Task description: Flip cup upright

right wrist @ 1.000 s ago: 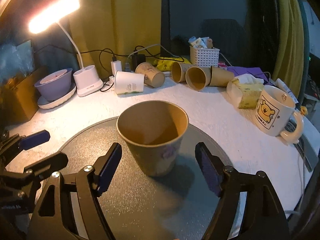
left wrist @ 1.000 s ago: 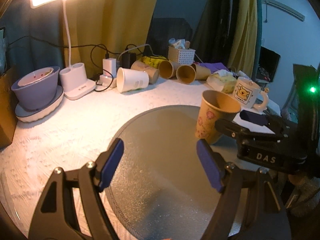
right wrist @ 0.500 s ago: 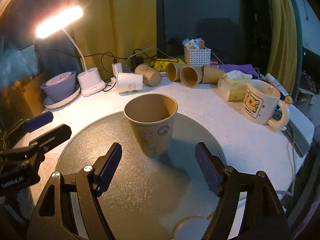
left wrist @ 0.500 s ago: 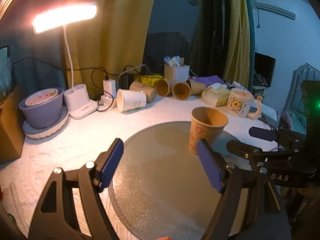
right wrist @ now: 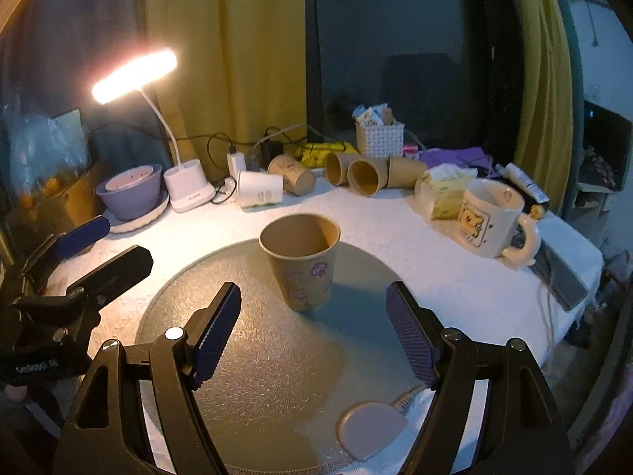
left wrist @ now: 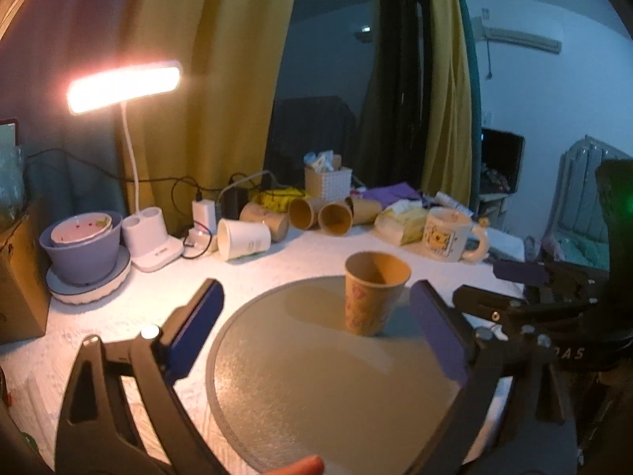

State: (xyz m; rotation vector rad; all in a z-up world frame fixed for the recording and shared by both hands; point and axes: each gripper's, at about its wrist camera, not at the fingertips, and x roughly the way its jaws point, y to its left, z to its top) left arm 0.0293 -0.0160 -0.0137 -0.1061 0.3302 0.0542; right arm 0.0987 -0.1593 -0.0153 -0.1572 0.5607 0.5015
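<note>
Now, cup [right wrist: 301, 265]: upright on your grey mat [right wrist: 253, 360], near its far edge.
Left gripper [left wrist: 316, 336]: fingers wide apart, holding nothing.
Right gripper [right wrist: 314, 332]: fingers wide apart, holding nothing, short of the cup.

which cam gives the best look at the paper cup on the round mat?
Right wrist. The paper cup stands upright, centred beyond the open right gripper, its open mouth and purple prints sharp. In the left wrist view the cup is smaller, off to the right and slightly blurred, on the round mat.
</note>
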